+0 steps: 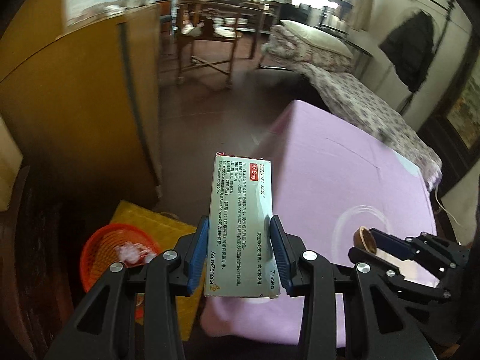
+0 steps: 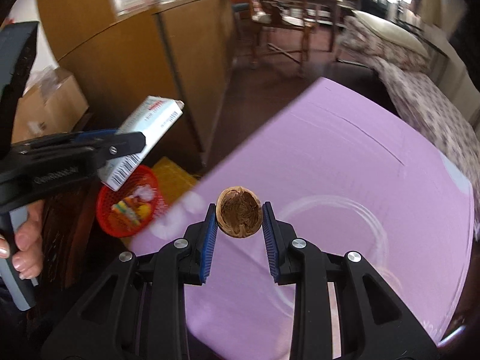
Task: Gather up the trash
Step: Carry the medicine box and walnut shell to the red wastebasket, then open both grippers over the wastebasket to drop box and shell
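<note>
medicine box (image 1: 242, 228) lengthwise, pointing away along left claw (image 1: 240, 234)

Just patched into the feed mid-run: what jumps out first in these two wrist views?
The left gripper is shut on a silver medicine box held over the edge of the purple-covered table. The right gripper pinches an empty walnut half-shell above that table. Down at the left, on the floor, sits an orange mesh basket already holding scraps.

The medicine box (image 1: 240, 228) reads "AstraZeneca", "47.5mg" and "7 tablets".
</note>
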The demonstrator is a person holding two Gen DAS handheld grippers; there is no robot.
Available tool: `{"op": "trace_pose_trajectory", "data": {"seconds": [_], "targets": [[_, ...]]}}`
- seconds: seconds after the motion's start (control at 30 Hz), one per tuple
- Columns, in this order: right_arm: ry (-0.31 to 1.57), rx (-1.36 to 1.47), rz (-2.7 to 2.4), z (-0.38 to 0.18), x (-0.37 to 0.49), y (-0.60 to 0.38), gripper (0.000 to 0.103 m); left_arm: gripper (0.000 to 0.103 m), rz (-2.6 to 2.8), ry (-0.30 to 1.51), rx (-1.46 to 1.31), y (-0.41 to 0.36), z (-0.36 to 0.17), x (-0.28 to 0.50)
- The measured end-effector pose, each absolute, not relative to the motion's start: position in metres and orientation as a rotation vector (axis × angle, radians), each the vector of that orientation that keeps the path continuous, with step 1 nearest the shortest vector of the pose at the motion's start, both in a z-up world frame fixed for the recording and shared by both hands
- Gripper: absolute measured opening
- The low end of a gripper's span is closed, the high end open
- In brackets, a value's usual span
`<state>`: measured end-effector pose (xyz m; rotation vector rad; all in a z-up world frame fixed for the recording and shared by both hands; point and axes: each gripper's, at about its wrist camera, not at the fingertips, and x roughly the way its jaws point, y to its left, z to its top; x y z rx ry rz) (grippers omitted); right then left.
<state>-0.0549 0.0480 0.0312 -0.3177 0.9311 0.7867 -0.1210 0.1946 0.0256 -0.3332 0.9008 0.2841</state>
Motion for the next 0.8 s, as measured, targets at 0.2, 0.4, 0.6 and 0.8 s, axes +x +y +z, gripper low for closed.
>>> {"op": "trace_pose_trajectory", "data": {"seconds": [0.2, 0.4, 0.6, 0.8], "targets": [[0.917, -0.396, 0.879, 0.039, -0.077, 0.105, 0.031, 0.04, 0.379, 0.922, -0.382, 0.251, 0.013, -0.156], [0.928, -0.508, 0.977, 0.036, -0.101, 0.165, 0.031, 0.04, 0.464, 0.939, -0.439, 0.301, -0.003, -0.185], [0.971, -0.594, 1.07, 0.028, -0.117, 0.219, 0.031, 0.04, 0.548, 0.968, -0.493, 0.345, -0.024, -0.21], [1.0, -0.691, 1.134, 0.015, -0.13, 0.26, 0.031, 0.04, 0.608, 0.997, -0.525, 0.374, -0.041, -0.223]]}}
